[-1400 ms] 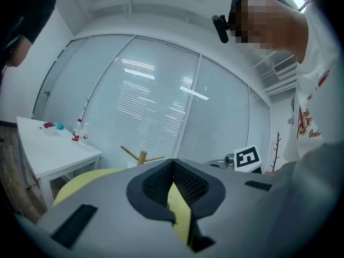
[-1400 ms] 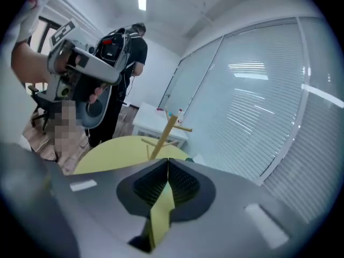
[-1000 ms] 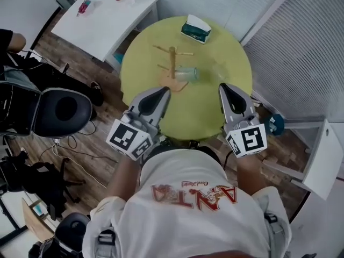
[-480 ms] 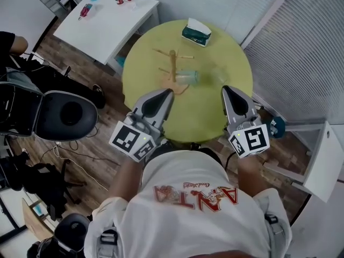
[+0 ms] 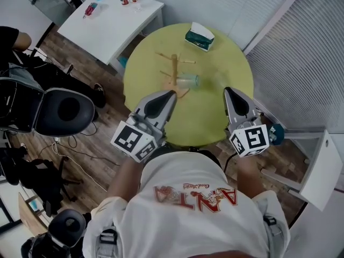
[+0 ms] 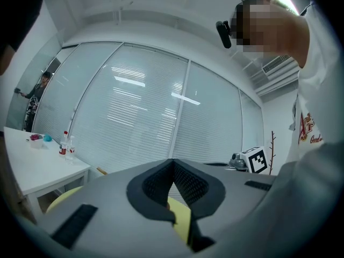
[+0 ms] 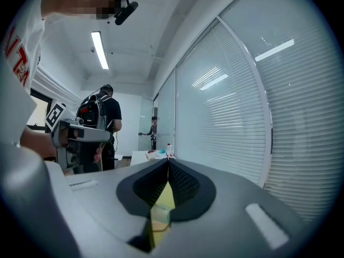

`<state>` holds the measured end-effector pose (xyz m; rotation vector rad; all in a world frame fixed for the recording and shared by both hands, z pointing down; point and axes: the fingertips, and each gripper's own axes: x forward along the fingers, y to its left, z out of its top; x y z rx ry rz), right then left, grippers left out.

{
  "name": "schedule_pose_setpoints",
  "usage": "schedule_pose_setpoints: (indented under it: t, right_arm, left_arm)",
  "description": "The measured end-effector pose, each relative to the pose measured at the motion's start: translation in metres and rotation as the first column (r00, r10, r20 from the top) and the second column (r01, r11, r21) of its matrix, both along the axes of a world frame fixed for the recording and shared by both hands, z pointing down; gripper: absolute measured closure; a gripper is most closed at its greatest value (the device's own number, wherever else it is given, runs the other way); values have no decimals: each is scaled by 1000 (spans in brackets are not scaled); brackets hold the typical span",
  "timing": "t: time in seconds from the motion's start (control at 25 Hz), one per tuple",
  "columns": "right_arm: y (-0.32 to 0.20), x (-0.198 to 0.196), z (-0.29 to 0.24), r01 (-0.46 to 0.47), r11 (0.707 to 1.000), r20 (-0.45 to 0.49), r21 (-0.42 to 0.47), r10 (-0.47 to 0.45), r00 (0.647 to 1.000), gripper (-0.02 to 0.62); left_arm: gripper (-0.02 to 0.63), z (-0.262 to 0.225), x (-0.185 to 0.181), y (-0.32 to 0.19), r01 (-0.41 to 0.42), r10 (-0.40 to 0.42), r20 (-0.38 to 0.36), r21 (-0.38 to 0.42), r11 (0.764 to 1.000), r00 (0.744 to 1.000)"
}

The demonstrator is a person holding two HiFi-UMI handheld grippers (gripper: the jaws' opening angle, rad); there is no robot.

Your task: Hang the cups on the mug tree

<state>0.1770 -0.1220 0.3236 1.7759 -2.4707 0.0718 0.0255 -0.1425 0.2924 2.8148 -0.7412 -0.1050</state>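
Observation:
A wooden mug tree (image 5: pixel 173 72) stands on the round yellow table (image 5: pixel 204 112), left of its middle. A clear cup (image 5: pixel 188 81) sits against the tree's trunk on the right; I cannot tell whether it hangs on a peg or lies on the table. A second clear cup (image 5: pixel 218 79) shows faintly further right. My left gripper (image 5: pixel 171 93) (image 6: pixel 173 163) is shut and empty, over the table's near edge, short of the tree. My right gripper (image 5: pixel 228 90) (image 7: pixel 167 163) is also shut and empty, near the faint cup. Both gripper views look over the table at window blinds.
A green tissue box (image 5: pixel 199 36) lies at the table's far side. A white side table (image 5: pixel 107 23) with bottles stands to the far left, a black office chair (image 5: pixel 64 110) to the left, and a white stool (image 5: pixel 317 160) to the right. A person (image 7: pixel 102 128) stands beyond.
The head view has shifted a little, so the table sits slightly higher and further right. Both grippers stay shut at the near edge. Tree and cups have not moved.

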Motion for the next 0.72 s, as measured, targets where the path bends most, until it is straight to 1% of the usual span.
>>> schedule_pose_setpoints:
  t: [0.16, 0.24, 0.28, 0.36, 0.48, 0.6, 0.72]
  right_arm:
    - [-13, 33, 29, -47, 996, -28, -76, 45, 999, 591]
    - [-23, 51, 50, -67, 990, -59, -124, 60, 996, 585]
    - [-28, 59, 62, -77, 986, -83, -150, 65, 994, 568]
    - [-40, 75, 91, -90, 973, -133, -213, 63, 989, 479]
    - [-57, 97, 141, -106, 942, -184, -319, 48, 982, 386]
    - [-68, 117, 190, -118, 902, -212, -415, 30, 977, 339]
    - [-77, 128, 234, -106, 860, -221, -500, -9, 975, 306]
  left_arm:
    - [597, 3, 10, 0, 0, 0, 8, -3, 1000, 1000]
    - [597, 4, 16, 0, 2, -2, 15, -1, 1000, 1000]
    - [597, 4, 18, 0, 5, -5, 18, -2, 1000, 1000]
    - [597, 6, 21, 1, 16, -15, 26, -5, 1000, 1000]
    - [597, 10, 27, 1, 36, -36, 41, -16, 999, 999]
    - [597, 14, 33, 5, 49, -48, 55, -28, 998, 997]
    - [597, 20, 38, 7, 71, -68, 66, -42, 997, 995]
